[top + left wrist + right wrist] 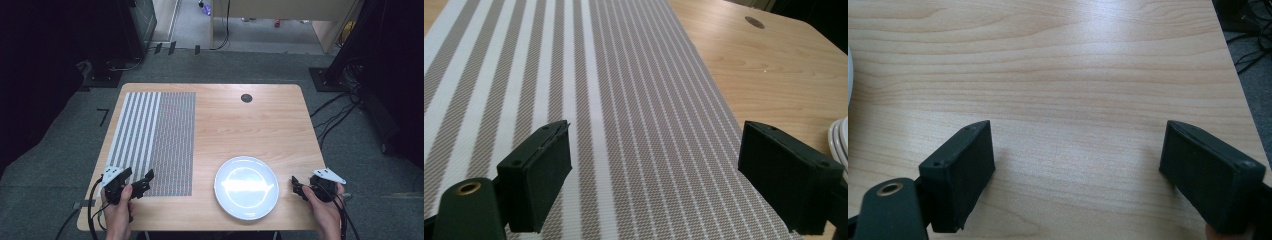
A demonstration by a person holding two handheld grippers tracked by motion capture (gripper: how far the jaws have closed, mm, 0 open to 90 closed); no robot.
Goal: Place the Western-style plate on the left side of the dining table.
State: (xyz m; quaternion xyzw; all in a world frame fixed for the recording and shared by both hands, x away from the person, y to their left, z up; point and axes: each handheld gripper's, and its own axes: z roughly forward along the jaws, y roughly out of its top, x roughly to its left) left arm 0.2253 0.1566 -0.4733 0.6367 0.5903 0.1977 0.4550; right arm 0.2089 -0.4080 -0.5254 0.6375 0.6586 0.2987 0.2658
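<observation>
On the table's (240,125) left half lay a striped placemat (155,140); the left gripper (141,182) hovered over its near edge, jaws spread wide, holding nothing. Just right of the mat's near corner sat a white plate (246,187), between the two grippers and touching neither. At the near right corner the right gripper (296,187) rested above bare wood, jaws likewise wide apart and empty, just beside the plate's rim.

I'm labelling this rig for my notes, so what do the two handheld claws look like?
Both are black. The left claw and right claw each carry a pale grey three-cornered plate on top and trail a black cable. Up close, each has two blocky black jaws with small screw holes, plus a brass-coloured ring low on the left.
</observation>
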